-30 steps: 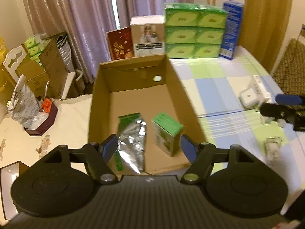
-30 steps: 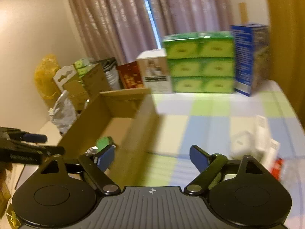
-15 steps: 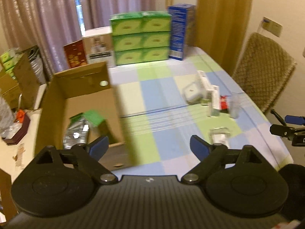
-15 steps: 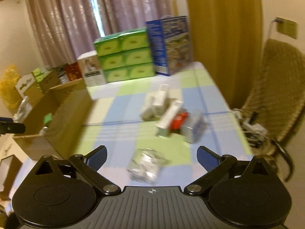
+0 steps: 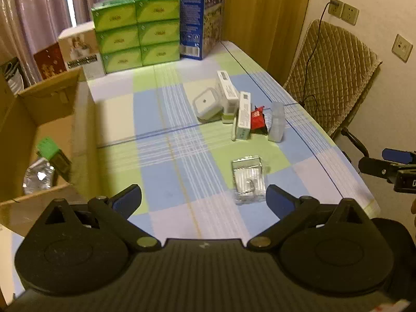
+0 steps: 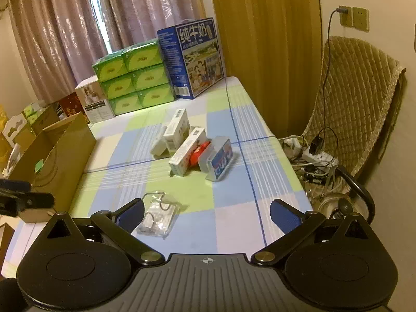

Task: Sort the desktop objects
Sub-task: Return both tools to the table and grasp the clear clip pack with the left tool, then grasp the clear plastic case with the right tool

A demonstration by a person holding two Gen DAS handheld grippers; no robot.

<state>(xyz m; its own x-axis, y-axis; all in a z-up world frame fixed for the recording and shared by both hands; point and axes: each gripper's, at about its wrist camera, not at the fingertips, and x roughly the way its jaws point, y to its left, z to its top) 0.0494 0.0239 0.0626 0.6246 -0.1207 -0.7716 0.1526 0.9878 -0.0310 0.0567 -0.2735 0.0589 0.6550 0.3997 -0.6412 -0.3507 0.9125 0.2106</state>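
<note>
At the far left, one open cardboard box [image 5: 39, 119] sits on the bench [image 5: 161, 176], which is covered by a checked cloth. Inside the box lie two things: one green carton [image 5: 49, 148] and one silver foil pouch [image 5: 39, 176] just beside it. Behind the box, along the back of the bench, stand one dark red box [image 5: 49, 61], one white box [image 5: 79, 49], a stack of six green tissue packs [image 5: 136, 31] in two columns of three, and one tall blue milk carton case [image 5: 200, 18].

The left gripper [image 5: 202, 199] hangs over the near edge of the bench, its jaws spread wide with nothing between them. Just beyond its right finger lies one clear plastic packet [image 5: 247, 179], flat on the cloth.

Further back, in the middle of the bench, five items cluster close together: one square white container [image 5: 206, 104], two long white boxes [image 5: 228, 93] [image 5: 244, 115], one red packet [image 5: 257, 119] and one clear plastic case [image 5: 276, 122].

The right gripper [image 6: 206, 214] also hovers with jaws spread and empty; the clear packet [image 6: 158, 215] lies just beside its left finger. At the right stands one quilted chair [image 6: 358, 98], with one power strip [image 6: 319, 156] at its foot.
</note>
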